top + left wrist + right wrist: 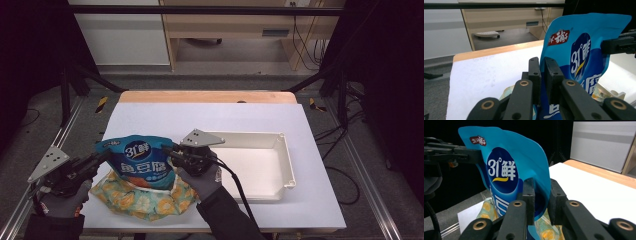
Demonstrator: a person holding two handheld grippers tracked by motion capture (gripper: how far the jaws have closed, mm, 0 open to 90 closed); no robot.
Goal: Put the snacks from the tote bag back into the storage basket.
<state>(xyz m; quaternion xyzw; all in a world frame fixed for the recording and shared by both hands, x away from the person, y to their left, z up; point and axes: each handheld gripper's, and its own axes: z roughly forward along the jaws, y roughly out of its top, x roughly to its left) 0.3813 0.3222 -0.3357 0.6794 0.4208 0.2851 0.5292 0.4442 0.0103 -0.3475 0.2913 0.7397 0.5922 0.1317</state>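
Note:
A blue snack pouch (141, 165) with white and yellow print stands upright over a yellow-and-green floral bag (140, 200) at the table's front left. My left gripper (102, 156) is shut on the pouch's left edge; in the left gripper view its jaws (542, 61) stand nearly together with the blue pouch (579, 50) pinched between them. My right gripper (167, 150) is shut on the pouch's right edge. In the right gripper view the pouch (504, 170) fills the space between that gripper's jaws (541, 182). The floral bag (486, 207) lies underneath.
A shallow white tray (287, 160) sits just right of the right hand. The white table cover (200, 120) stretches back to a wooden edge. Black frame bars and cables stand around the table; cabinets stand behind it.

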